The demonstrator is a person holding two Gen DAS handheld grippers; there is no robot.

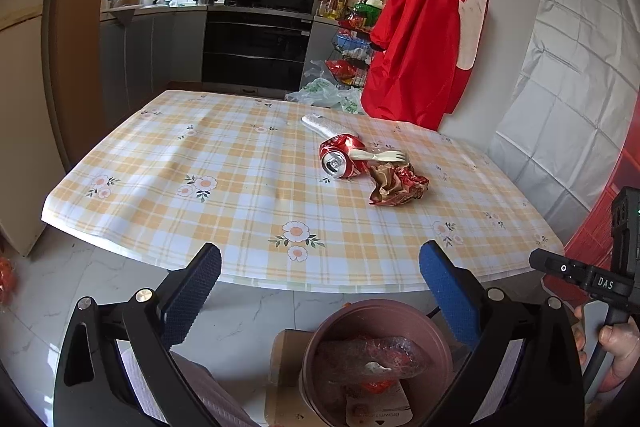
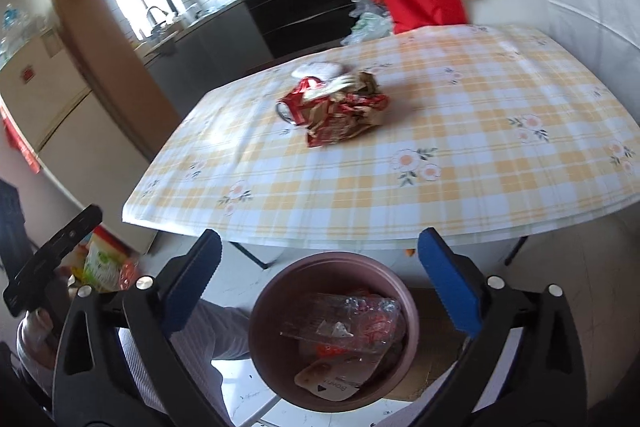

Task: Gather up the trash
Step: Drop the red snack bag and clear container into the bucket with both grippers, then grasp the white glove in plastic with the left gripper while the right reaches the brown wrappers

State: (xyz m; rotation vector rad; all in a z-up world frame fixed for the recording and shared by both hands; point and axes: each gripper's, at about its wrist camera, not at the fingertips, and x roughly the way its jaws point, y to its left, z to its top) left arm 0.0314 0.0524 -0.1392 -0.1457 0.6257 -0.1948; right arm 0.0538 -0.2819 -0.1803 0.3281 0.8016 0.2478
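You have clear plastic wrap in the bin (image 2: 256, 331), both grippers (left gripper (image 1: 320, 291), right gripper (image 2: 320, 279)) gaping empty; 4 items wait on the table (image 1: 240, 227): can (image 1: 340, 159), fork (image 1: 380, 157), wrapper (image 1: 396, 187), white packet (image 1: 324, 125).

A can (image 1: 343, 158), a fork (image 1: 380, 156) and a wrapper (image 1: 396, 185) lie together on the table (image 1: 224, 163). Below its near edge stands a bin (image 2: 334, 327) with packaging (image 2: 344, 327) inside.

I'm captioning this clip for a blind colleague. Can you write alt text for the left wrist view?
The open left gripper hangs over a pink trash bin holding clear plastic wrap, beside a table with a checked floral cloth. On the table lie a crushed red can, a white plastic fork and a crumpled red wrapper. A kitchen lies behind.
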